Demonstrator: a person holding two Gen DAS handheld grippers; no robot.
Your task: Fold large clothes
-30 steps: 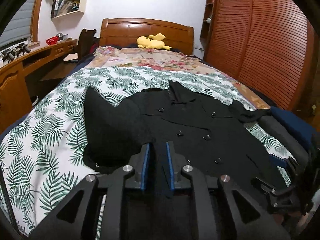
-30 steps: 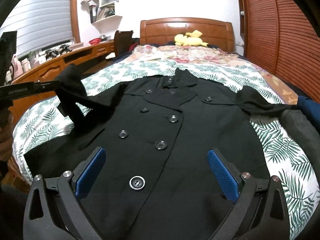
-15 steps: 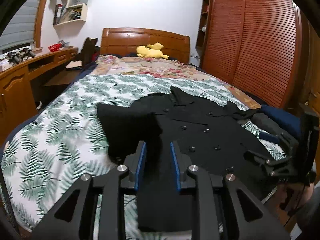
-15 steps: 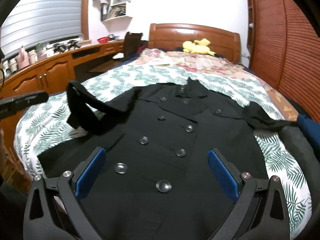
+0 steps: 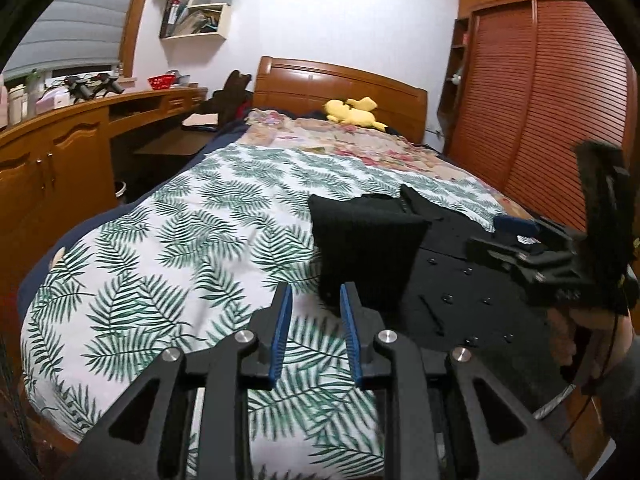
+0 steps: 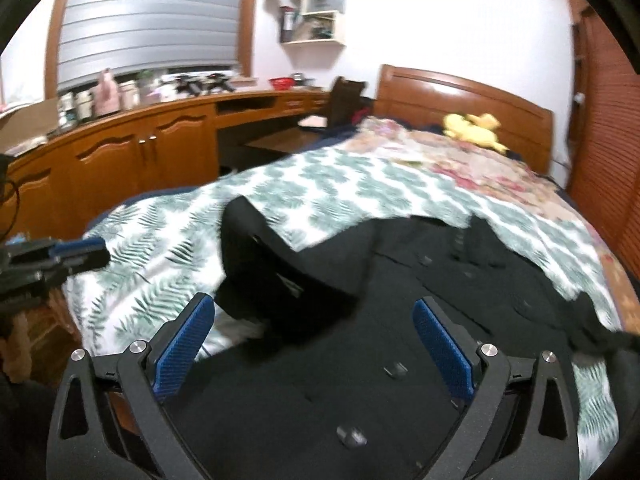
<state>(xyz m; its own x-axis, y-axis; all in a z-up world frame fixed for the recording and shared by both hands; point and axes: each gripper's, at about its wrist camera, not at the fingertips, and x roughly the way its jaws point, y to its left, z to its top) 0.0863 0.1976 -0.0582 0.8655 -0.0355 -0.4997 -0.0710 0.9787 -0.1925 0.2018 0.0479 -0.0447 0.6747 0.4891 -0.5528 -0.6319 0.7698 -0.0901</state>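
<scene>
in the left wrist view the left hand-held gripper [image 5: 314, 322] hangs over the palm-leaf bedspread [image 5: 168, 264], its blue pads a narrow gap apart with nothing between them: it grips nothing. the black coat [image 5: 452, 280] lies ahead and to the right of it on the bed, buttons up, collar toward the headboard [image 5: 340, 92], so its long axis runs from the foot of the bed to the head. the near sleeve [image 5: 364, 252] is folded in over the coat's body and sits just past the pads, slightly to their right. the right hand-held gripper [image 5: 516, 240] shows at the far right edge, above the coat. in the right wrist view, which is blurred, the right hand-held gripper [image 6: 314, 344] stands wide open and empty directly above the coat [image 6: 360, 380], with the folded sleeve [image 6: 272, 276] ahead and to the left. the other sleeve [image 6: 592, 320] trails off to the right. judging from this, the right one is nearer the unfolded sleeve, which lies to its right across the coat's long axis.
</scene>
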